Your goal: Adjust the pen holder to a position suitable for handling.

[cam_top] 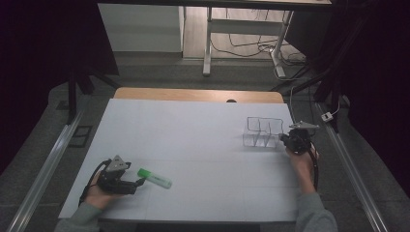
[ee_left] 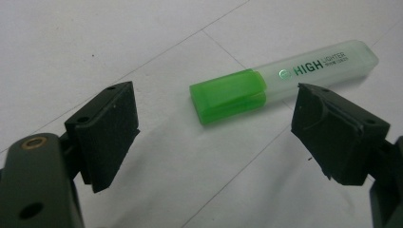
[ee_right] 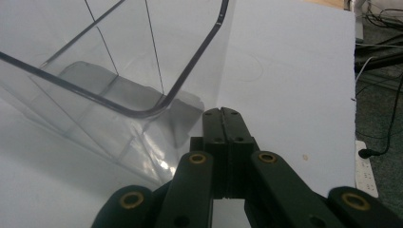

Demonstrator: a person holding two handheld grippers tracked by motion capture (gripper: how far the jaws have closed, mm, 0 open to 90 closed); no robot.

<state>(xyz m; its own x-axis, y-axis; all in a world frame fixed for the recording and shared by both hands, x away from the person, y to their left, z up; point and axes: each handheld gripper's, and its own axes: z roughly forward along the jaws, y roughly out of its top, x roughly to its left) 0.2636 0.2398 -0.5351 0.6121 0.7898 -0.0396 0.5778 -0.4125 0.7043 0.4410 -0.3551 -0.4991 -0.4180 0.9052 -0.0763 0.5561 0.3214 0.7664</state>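
Nearest the lens, left gripper (ee_left: 216,137) low over the white table (cam_top: 193,140) — jaws spread wide, nothing pinched. Just ahead, between the jaw tips but untouched, a green highlighter (ee_left: 280,83) lying flat, green cap toward the gripper, clear barrel pointing away. Seen from above near the table's front left edge (cam_top: 154,178), just beside the left gripper (cam_top: 138,182). Over at the right side, right gripper (ee_right: 222,114) with jaws pressed together, empty — tips right next to a clear plastic organiser (ee_right: 114,80), contact not certain.

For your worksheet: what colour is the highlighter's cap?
Bright green; the highlighter cap shows best in the left gripper view.
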